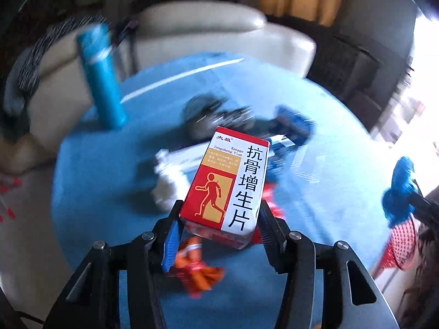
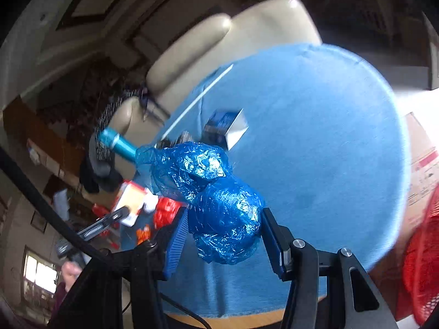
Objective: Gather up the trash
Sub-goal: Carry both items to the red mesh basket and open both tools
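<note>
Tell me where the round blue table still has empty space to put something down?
The round blue table is bare across its wide side, between the small blue-and-white box and the red mesh basket. It is crowded around the tall blue bottle, the crumpled white paper and the orange wrapper.

The right half of the round blue worktop (image 2: 315,137) lies bare, so a hand can pass freely there. The middle is crowded: a dark blurred heap (image 1: 216,120), a white crumpled wad (image 1: 167,183) and an orange wrapper (image 1: 197,271) lie close together. A tall blue bottle (image 1: 101,79) stands upright near the far left rim, and the cream sofa (image 1: 203,35) closes the far side
</note>
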